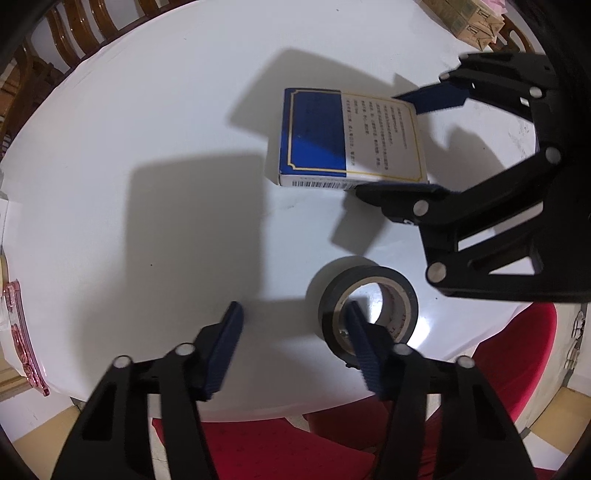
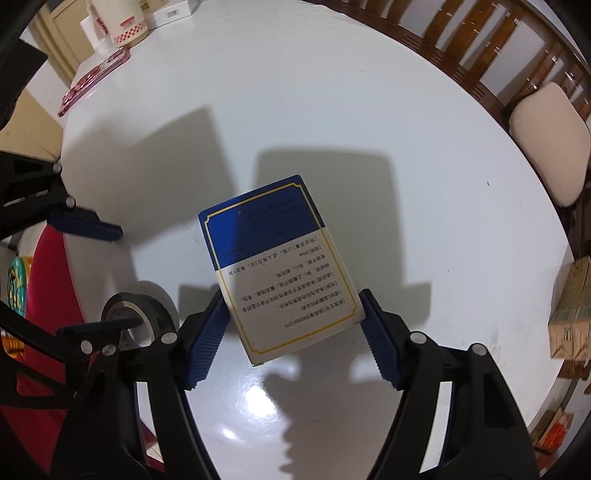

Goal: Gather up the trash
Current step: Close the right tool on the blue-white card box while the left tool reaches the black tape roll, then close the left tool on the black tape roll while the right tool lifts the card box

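A blue and white medicine box (image 2: pixel 280 269) with a gold border is held between the fingers of my right gripper (image 2: pixel 291 325), lifted above the white round table (image 2: pixel 369 129). It also shows in the left wrist view (image 1: pixel 347 136), with my right gripper (image 1: pixel 402 144) shut on its white end. My left gripper (image 1: pixel 291 325) is open and empty, low over the table's near edge. A roll of black tape (image 1: pixel 369 306) lies flat on the table, right beside the left gripper's right finger (image 1: pixel 360 339). The tape also shows in the right wrist view (image 2: pixel 140 314).
Wooden chairs (image 2: pixel 498 48) ring the far side of the table. A pink phone case (image 2: pixel 96 79) and a white container (image 2: pixel 118 22) lie at one edge. Cardboard boxes (image 1: pixel 469 18) stand at another edge. A red chair seat (image 1: pixel 288 450) is below the near edge.
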The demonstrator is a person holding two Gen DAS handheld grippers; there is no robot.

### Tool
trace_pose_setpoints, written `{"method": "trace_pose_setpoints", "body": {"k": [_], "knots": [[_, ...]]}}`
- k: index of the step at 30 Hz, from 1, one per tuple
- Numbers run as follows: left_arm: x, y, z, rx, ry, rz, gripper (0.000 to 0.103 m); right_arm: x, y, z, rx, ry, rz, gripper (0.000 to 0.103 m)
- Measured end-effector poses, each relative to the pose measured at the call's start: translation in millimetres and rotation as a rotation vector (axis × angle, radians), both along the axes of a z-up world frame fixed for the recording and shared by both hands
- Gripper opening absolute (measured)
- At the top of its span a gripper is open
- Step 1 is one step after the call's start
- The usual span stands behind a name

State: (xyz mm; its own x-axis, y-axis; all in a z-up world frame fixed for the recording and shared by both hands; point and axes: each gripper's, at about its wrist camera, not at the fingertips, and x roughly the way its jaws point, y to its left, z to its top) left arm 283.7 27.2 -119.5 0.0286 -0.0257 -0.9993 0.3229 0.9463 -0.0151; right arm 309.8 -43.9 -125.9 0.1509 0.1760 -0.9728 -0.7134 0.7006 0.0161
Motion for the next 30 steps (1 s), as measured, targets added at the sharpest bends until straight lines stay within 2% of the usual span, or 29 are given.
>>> {"method": "trace_pose_setpoints", "body": {"k": [7,13,16,17,18,23,24,28,30], "knots": [[-1,-2,5,-0.036,0.002,0.001,0.025,-1,-7,0,0.014,0.009,-0.072,0.069],[2,6,9,-0.076,-0.020,0.006,0.017,-3,-19,8,0.072,0.024,-0.128,0.069],[1,8,12,-0.093,-0.032,0.010,0.016,-1,-29,16,0.111,0.024,-0.161,0.069],[0,9,13,-0.099,-0.038,0.011,0.012,-2,-32,19,0.124,0.021,-0.170,0.069],[-14,11,15,-0.099,-0.044,0.010,0.012,-2,-35,22,0.136,0.018,-0.180,0.069],[-18,15,21,-0.109,-0.069,0.008,0.011,-4,-50,33,0.196,0.015,-0.235,0.069],[-35,5,17,-0.110,-0.069,0.008,0.011,-4,-52,34,0.204,0.013,-0.242,0.069],[-39,5,6,-0.125,-0.028,0.026,0.011,-4,-60,35,0.212,0.009,-0.260,0.069],[-35,6,5,-0.109,-0.044,-0.001,0.012,-4,-61,34,0.215,0.012,-0.266,0.069]]}}
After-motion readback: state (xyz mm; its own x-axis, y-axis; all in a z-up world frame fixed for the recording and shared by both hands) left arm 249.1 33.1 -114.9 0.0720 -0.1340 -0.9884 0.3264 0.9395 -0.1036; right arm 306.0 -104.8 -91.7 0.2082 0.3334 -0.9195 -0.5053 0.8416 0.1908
